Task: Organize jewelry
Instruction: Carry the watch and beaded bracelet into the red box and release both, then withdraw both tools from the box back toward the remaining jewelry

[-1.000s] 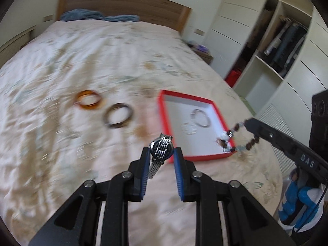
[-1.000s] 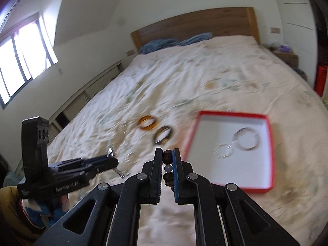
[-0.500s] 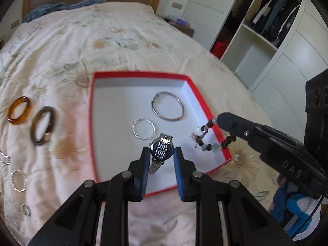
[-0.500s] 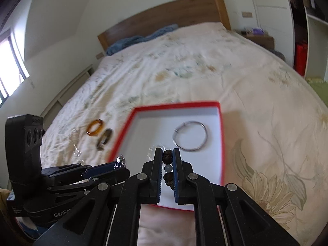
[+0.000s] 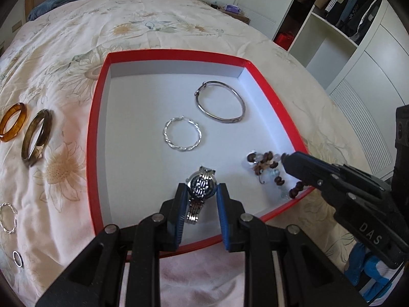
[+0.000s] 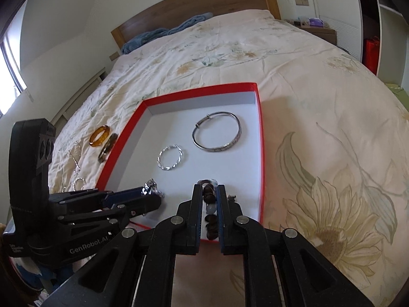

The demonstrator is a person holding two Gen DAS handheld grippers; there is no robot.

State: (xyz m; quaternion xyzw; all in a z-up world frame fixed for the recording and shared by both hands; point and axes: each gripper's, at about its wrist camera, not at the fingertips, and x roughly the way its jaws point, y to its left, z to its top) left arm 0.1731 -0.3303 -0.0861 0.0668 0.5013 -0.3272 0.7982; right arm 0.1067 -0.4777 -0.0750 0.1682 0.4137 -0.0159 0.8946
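A red tray [image 5: 176, 52] with a white floor lies on the bed. My left gripper [image 5: 200, 192] is shut on a silver watch [image 5: 202, 186], held low over the tray's near part. My right gripper [image 6: 208, 188] comes in from the right in the left wrist view, and its jaws are opening. A brown and clear bead bracelet [image 6: 210, 199] is still between its pads, and the bracelet's free end [image 5: 263, 162] rests on the tray floor. A silver bangle [image 5: 198, 92] and a twisted silver hoop [image 5: 182, 149] lie in the tray.
Left of the tray, an amber bangle [image 5: 19, 120] and an olive bangle [image 5: 42, 133] lie on the flowered bedspread [image 5: 153, 18]. Small silver rings [image 5: 7, 220] lie nearer the bed's edge. A wardrobe [image 5: 345, 25] stands to the right.
Both grippers have come down from beside the tray to low over its near part. The bead bracelet hung in the air before; now its free end lies on the tray floor.
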